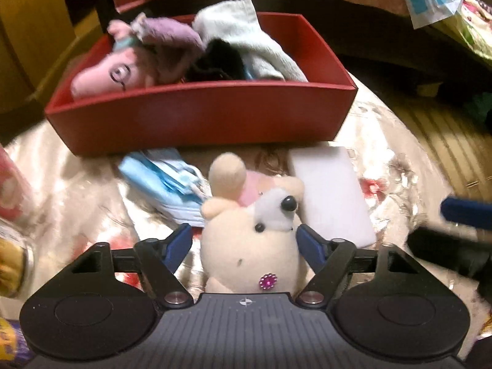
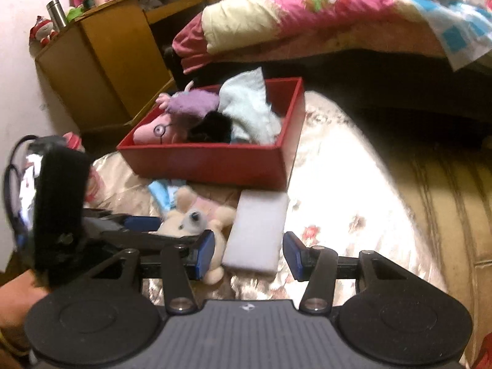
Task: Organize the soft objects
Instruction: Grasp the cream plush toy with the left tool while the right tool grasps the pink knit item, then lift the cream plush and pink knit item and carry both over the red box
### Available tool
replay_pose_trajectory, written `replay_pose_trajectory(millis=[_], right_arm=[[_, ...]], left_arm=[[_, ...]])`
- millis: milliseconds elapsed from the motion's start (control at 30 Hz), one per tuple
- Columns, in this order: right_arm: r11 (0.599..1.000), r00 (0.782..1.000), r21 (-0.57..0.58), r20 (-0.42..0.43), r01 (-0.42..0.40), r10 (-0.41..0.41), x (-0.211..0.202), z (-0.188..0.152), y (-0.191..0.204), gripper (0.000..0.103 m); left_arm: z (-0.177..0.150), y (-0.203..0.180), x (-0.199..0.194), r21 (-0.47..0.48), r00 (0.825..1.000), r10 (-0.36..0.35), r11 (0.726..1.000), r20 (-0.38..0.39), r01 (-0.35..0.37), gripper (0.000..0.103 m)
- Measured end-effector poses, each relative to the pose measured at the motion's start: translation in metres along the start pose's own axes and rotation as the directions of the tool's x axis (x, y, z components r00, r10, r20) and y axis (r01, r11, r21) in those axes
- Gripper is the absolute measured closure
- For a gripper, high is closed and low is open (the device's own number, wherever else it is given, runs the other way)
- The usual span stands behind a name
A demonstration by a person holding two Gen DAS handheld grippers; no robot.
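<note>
A cream plush bear [image 1: 249,240] lies on the floral cloth between the fingers of my left gripper [image 1: 244,243]; the jaws stand open around its head, pads close to it. The bear also shows in the right wrist view [image 2: 187,221]. A white sponge block [image 1: 329,190] lies just right of it. My right gripper [image 2: 248,253] is open and empty, hovering over the sponge block [image 2: 258,230]. A red box [image 1: 200,117] behind holds a pink pig plush [image 1: 113,73], a purple plush, a black item and a pale towel [image 1: 246,43].
A folded blue cloth [image 1: 166,181] lies in front of the red box [image 2: 215,163]. A wooden cabinet [image 2: 101,52] stands at the back left, a bed with a pink quilt [image 2: 323,9] behind. Cans and jars sit at the left edge [image 1: 12,209].
</note>
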State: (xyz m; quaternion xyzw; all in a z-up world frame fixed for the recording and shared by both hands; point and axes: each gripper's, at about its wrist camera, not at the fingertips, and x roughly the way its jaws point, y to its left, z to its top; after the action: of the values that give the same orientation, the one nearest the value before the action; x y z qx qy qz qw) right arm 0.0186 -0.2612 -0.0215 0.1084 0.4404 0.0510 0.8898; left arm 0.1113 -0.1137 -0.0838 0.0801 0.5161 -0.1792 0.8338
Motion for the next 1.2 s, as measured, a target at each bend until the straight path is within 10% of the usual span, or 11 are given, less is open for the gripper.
replay_pose_trajectory(millis=[167, 600, 733, 1200], right_arm=[[0.997, 0.998, -0.081, -0.063, 0.006, -0.011, 0.005, -0.012, 0.014, 0.077], [0.958, 0.97, -0.252, -0.228, -0.14, 0.082, 0.026, -0.057, 0.059, 0.077], [0.953, 0.959, -0.274, -0.278, -0.132, 0.053, 0.039, -0.066, 0.064, 0.095], [0.973, 0.977, -0.211, -0.208, -0.09, 0.045, 0.029, -0.046, 0.052, 0.101]], left_arm=[[-0.002, 0.007, -0.005, -0.033, 0.999, -0.05, 0.998, -0.003, 0.05, 0.05], [-0.009, 0.04, -0.051, -0.126, 0.999, -0.025, 0.992, 0.043, 0.03, 0.05], [-0.019, 0.044, -0.062, -0.134, 0.999, -0.025, 0.991, 0.048, 0.031, 0.05], [-0.057, 0.042, -0.064, -0.097, 1.0, 0.018, 0.995, -0.025, -0.02, 0.05]])
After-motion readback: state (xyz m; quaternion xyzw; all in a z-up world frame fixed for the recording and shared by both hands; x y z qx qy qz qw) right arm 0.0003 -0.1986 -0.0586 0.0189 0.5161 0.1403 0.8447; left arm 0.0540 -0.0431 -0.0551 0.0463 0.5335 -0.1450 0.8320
